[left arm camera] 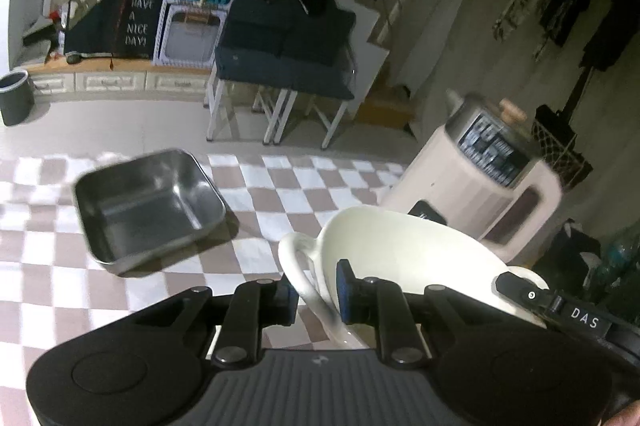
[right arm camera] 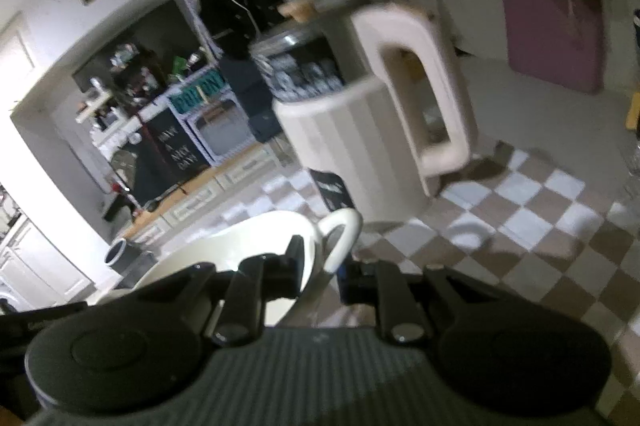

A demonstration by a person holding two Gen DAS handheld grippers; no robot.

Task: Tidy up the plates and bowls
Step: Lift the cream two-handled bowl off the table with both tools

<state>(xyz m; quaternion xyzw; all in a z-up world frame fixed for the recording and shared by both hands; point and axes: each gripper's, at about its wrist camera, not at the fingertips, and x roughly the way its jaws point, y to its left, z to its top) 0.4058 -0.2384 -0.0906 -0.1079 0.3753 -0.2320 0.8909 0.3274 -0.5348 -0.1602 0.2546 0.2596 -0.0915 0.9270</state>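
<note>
White two-handled bowl (left arm camera: 400, 258) was held up over the bench's (left arm camera: 280, 186) checkered cloth, each hand-held gripper, left (left arm camera: 314, 290) and right (right arm camera: 320, 266), clamped on a handle. Risk: uneven pull twists it free; steel tray (left arm camera: 148, 204) and jug (left arm camera: 476, 182) sat near.

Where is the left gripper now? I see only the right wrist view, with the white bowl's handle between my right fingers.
Observer: The left gripper is shut on the white bowl, at its other handle.
Operator: Is there any other dish on the table?
Observer: Yes, an empty square steel pan stands on the checkered tablecloth, left of the bowl and apart from it.
</note>
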